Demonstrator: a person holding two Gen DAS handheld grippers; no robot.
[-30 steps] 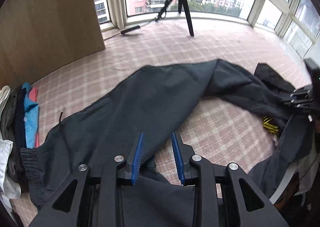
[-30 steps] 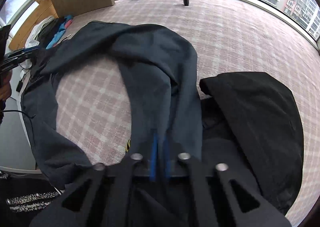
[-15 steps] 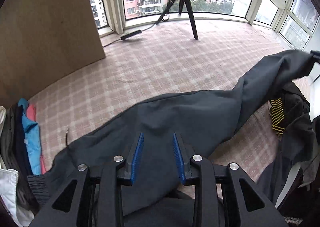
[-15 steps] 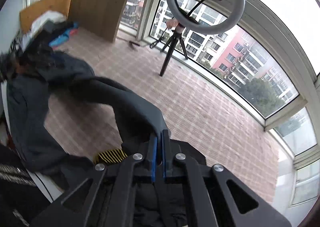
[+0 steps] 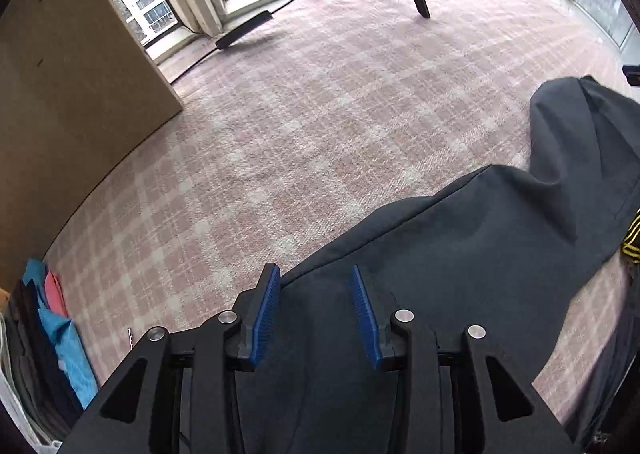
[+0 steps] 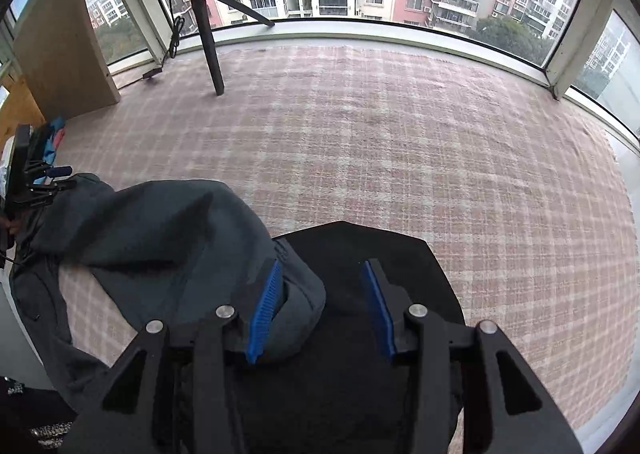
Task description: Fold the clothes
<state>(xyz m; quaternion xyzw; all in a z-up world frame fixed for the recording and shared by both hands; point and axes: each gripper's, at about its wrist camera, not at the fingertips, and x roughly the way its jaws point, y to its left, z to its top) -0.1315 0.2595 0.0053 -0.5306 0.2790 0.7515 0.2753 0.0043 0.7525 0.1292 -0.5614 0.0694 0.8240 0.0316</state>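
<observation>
Dark grey trousers point(image 5: 460, 274) lie on the checked pink carpet point(image 5: 320, 113), one leg doubled back toward the right. My left gripper point(image 5: 314, 274) points down over the trousers' edge. Its jaws are opening, and cloth lies under the gap without being pressed. In the right wrist view the leg's end point(image 6: 160, 238) rests on a black garment point(image 6: 360, 254). My right gripper point(image 6: 322, 266) hangs over both. Its jaws are opening too, and the grey cloth only brushes the left pad point(image 6: 264, 310). The left gripper point(image 6: 44, 177) shows at that view's left edge.
A ring light tripod point(image 6: 210, 49) stands on the carpet near the windows, its cable and switch bar point(image 5: 244, 29) beside it. A wooden panel point(image 5: 60, 93) rises at the left. Stacked clothes point(image 5: 52, 334) lie at the near left. A yellow-striped item point(image 5: 632, 242) peeks out at the right.
My right gripper, shut on the trouser leg before, swung it over toward the left and let it go. My left gripper sank toward the trousers' edge and its jaws widened a little.
</observation>
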